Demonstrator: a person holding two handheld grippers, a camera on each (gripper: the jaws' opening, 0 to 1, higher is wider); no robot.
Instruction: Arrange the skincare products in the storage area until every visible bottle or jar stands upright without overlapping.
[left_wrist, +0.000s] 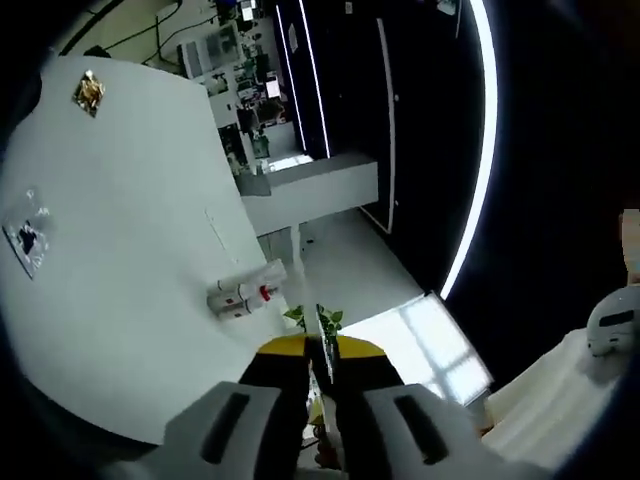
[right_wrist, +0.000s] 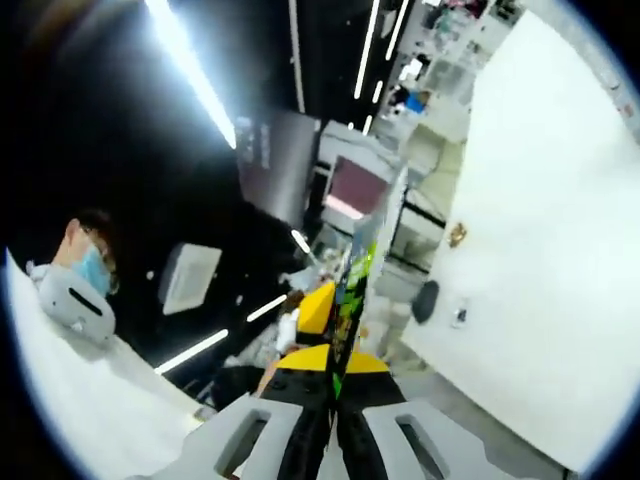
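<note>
Both grippers' fingers closed | left (left_wrist: 322, 365) | right (right_wrist: 338, 385) | contents unclear

Left gripper view: small bottle (left_wrist: 243, 296) lies on its side on the table (left_wrist: 130, 230), just ahead-left of the left tongs (left_wrist: 322, 350). Sachet (left_wrist: 27, 236) and wrapped item (left_wrist: 89, 92) lie farther off, well apart.

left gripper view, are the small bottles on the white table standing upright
No, the small bottles lie on their sides near the edge of the white table.
</note>
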